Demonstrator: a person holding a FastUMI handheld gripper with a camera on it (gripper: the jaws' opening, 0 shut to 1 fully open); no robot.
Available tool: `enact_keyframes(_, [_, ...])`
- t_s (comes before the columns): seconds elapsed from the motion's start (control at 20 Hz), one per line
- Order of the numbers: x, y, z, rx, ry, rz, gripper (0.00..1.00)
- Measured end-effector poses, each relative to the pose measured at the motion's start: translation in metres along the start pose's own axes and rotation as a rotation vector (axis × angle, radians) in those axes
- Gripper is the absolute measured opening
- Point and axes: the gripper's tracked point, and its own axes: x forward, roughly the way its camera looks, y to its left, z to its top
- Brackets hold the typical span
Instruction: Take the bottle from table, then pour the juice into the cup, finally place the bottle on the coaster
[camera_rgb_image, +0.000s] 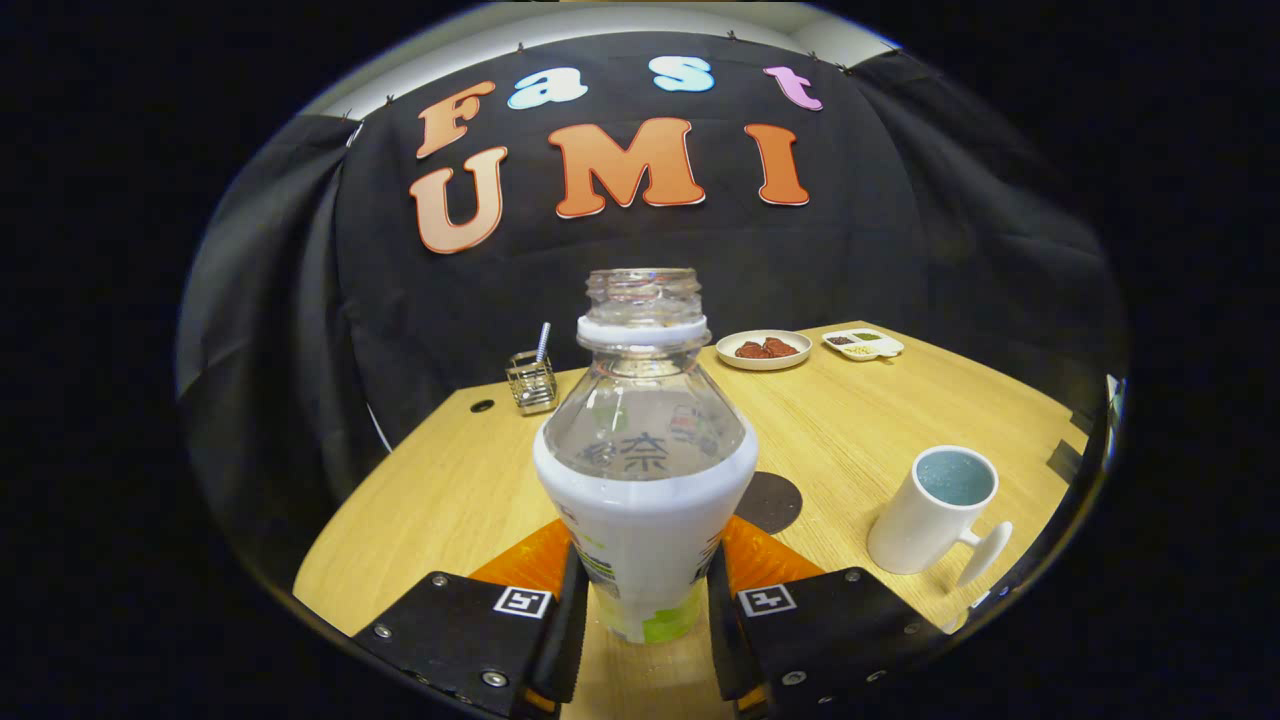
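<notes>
An uncapped clear bottle (643, 470) with a white label stands upright between my fingers, and my gripper (642, 600) is shut on its lower body, one finger pressing each side. Whether its base touches the table is hidden. Just behind the bottle, slightly to the right, a dark round coaster (773, 502) lies flat on the wooden table (450, 500). A white cup (932, 513) with a blue inside and a handle stands to the right of the fingers, further right than the coaster.
Toward the back of the table are a small wire holder (530, 381) with a straw, a plate (764, 350) of red food and a small divided dish (863, 343). A dark hole (482, 406) marks the tabletop at back left. The black cloth wall hangs close behind.
</notes>
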Motion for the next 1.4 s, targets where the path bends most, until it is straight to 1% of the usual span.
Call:
enact_keyframes(0.1, [-0.003,0.002,0.015,0.133,-0.023,0.034,0.53])
enact_keyframes(0.2, [-0.003,0.006,0.029,0.277,-0.048,0.091,0.53])
enact_keyframes(0.25, [-0.002,0.005,0.035,0.337,-0.058,0.106,0.53])
enact_keyframes(0.45, [0.002,-0.007,0.042,0.532,-0.055,0.125,0.53])
enact_keyframes(0.75, [0.008,-0.017,0.058,0.800,-0.054,0.129,0.53])
enact_keyframes(0.95, [0.005,-0.015,0.068,0.948,-0.068,0.159,0.53])
enact_keyframes(1.05, [0.007,-0.016,0.069,1.002,-0.067,0.168,0.53])
enact_keyframes(1.2, [0.009,-0.024,0.068,1.058,-0.064,0.148,0.53])
enact_keyframes(1.4, [0.006,-0.028,0.069,1.156,-0.076,0.145,0.53])
